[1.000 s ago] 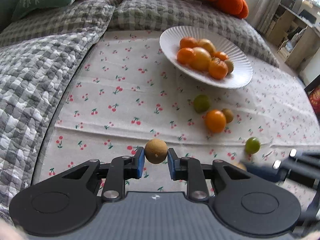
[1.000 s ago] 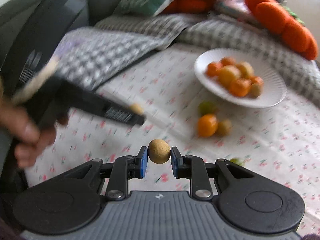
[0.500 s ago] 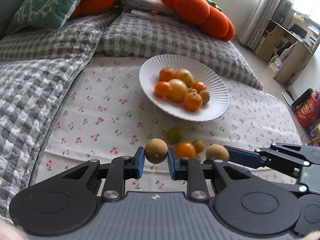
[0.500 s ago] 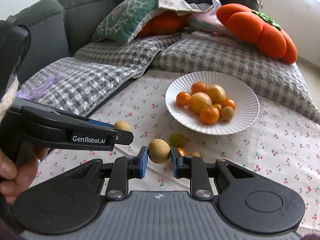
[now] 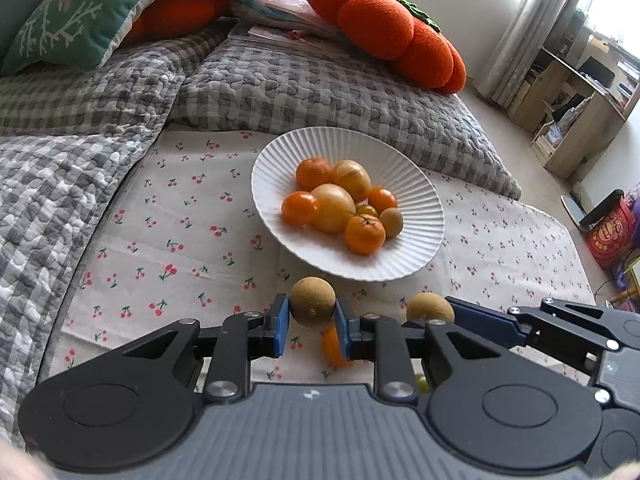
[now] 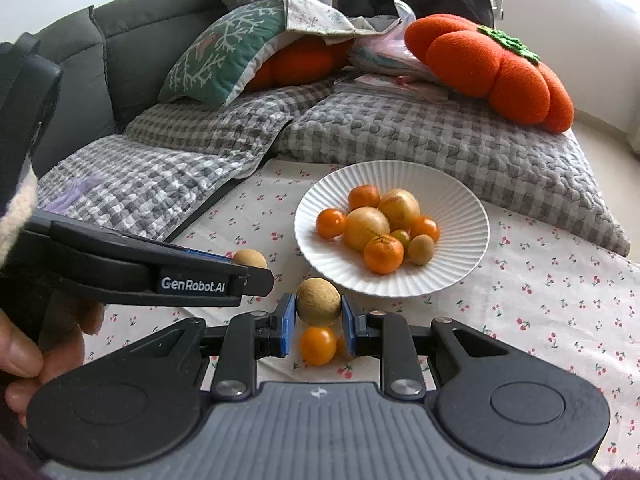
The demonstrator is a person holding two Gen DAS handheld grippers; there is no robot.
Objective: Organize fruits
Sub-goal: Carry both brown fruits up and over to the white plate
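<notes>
Two brown fruits were held, one clamped in the left gripper [image 5: 312,317], one in the right gripper [image 6: 318,315], both above the near edge of the cherry-print cloth [image 5: 188,216]. The white plate [image 6: 460,208] carried about eight fruits; an orange fruit [image 6: 318,345] lay loose below.

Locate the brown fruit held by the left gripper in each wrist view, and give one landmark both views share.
Left wrist: the brown fruit sits low at centre, clamped by the left gripper.
Right wrist: the same fruit peeks out at centre left, past the left gripper's tip.
Shared landmark: the white ribbed plate of fruit lies just beyond.
</notes>
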